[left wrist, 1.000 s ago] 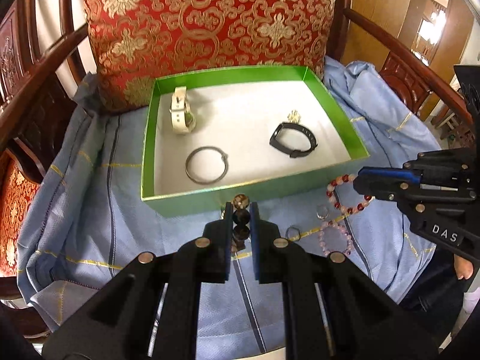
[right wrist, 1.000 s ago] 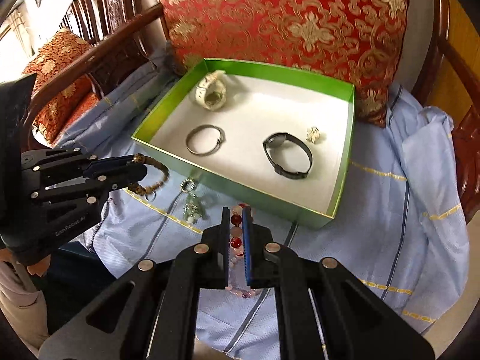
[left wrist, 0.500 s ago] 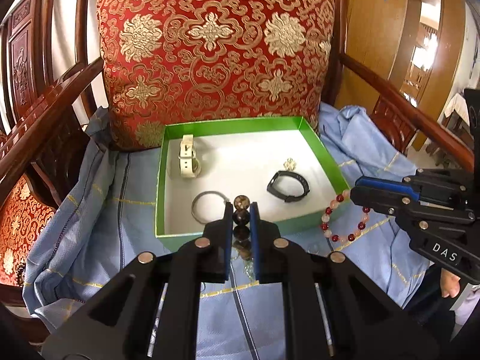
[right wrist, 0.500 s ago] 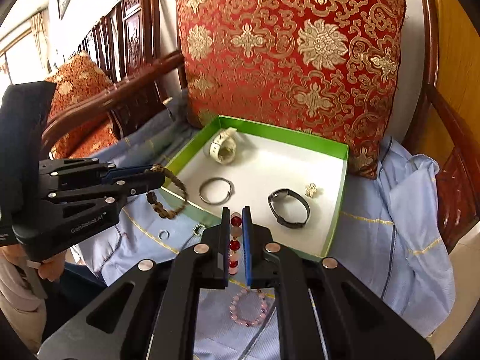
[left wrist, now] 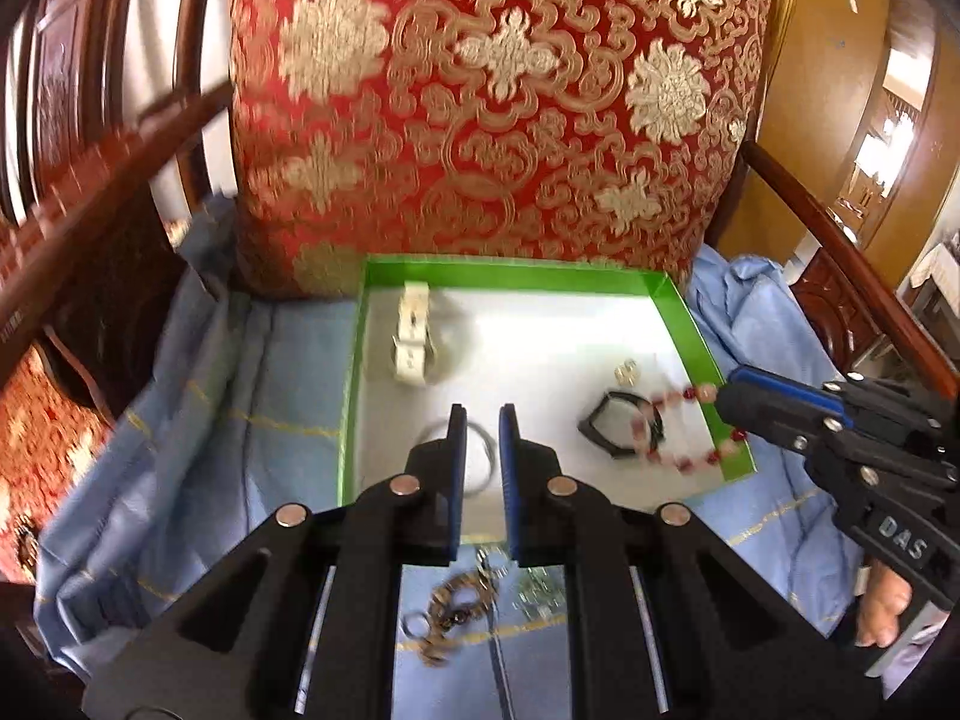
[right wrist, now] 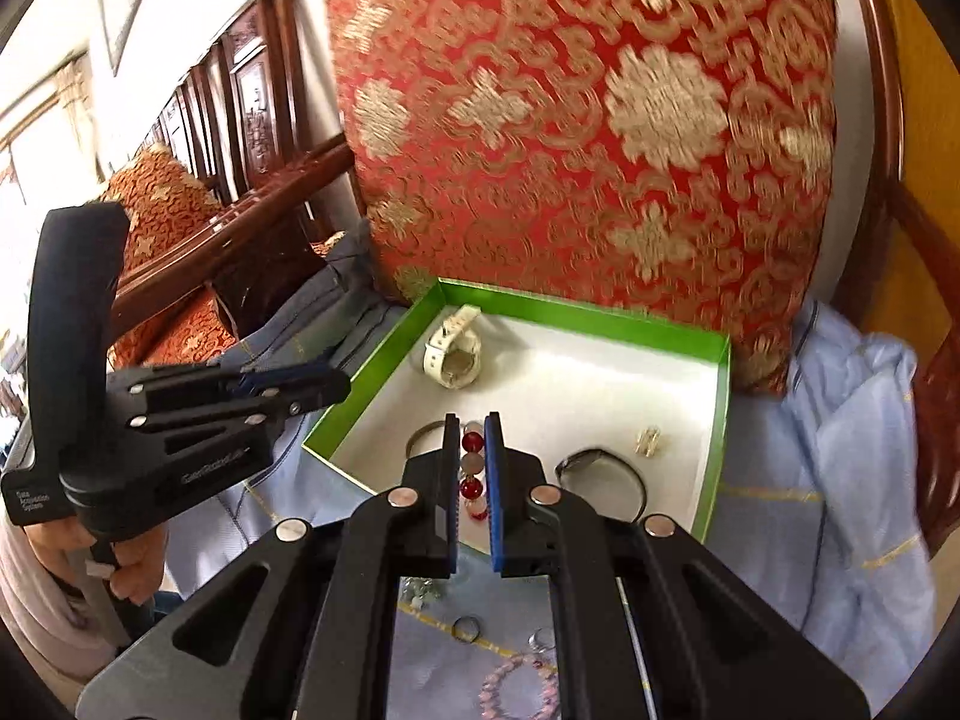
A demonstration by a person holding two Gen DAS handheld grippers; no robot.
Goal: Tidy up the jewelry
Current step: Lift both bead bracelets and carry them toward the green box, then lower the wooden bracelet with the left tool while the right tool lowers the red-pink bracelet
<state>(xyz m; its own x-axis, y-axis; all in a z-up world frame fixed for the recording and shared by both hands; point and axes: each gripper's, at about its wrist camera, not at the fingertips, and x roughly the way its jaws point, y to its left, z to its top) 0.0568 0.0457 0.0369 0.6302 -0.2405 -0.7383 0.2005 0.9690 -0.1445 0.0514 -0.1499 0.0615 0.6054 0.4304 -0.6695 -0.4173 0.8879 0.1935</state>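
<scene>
A bracelet of red and pale round beads is pinched between the closed jaws of the right gripper, and in the left wrist view its loop hangs from the right gripper over the right front corner of a shallow green cardboard box with a white floor, blurred. The left gripper stands with its jaws a little apart and nothing between them, over the box's near wall. Inside the box lie a white strap watch near the back left corner, a thin silver bangle at the front, a black band toward the right, and a small gold piece just behind it; the middle and back right of the white floor are bare. On the light blue cloth in front of the box lie a brown beaded bracelet, small rings and a pink bead bracelet. White letters "DAS" show on the right gripper's body; the left gripper's body carries print too blurred to read surely. A red cushion with a gold pattern rises close behind the box, within dark wooden chair arms.
</scene>
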